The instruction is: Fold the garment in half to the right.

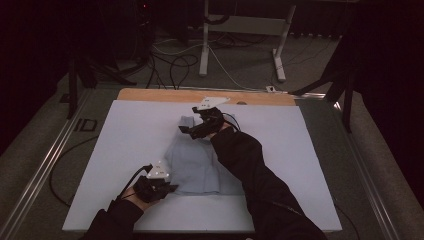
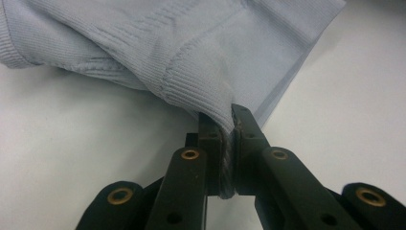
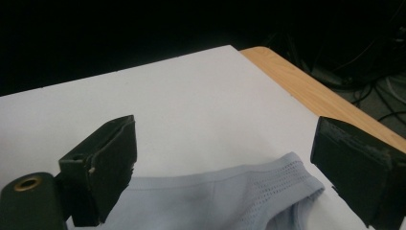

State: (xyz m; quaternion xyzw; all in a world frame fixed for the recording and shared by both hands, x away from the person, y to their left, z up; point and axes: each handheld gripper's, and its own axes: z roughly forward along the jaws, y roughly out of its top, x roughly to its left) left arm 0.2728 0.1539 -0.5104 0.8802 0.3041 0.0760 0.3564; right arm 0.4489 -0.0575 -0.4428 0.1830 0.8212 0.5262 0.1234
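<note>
Writing: no brand, label or lettering can be read on the garment or the grippers.
Left gripper (image 1: 171, 188): lower left of the high view, at the garment's near left corner; the hand (image 1: 134, 196) holds it low, pointing toward the frame's right. In the left gripper view its jaws are closed tight on a ribbed edge of the garment (image 2: 210, 86), the fabric bunched between the pads at centre bottom.
Right gripper (image 1: 186, 130): upper centre of the high view, at the garment's far end; the black-sleeved forearm (image 1: 250, 170) runs diagonally from the bottom right across the garment. In the right gripper view its jaws stand wide apart, one at lower left and one at the right edge, with nothing between the pads; the garment's top edge lies below them.
Garment (image 1: 195, 167): pale blue knit, folded into a rough rectangle, lying flat in the middle of the white sheet (image 1: 125, 145). Ribbed hems and a strip of mesh-like knit show near its far edge.
Desk (image 1: 165, 94): a wooden edge shows beyond the sheet at the upper centre.
</note>
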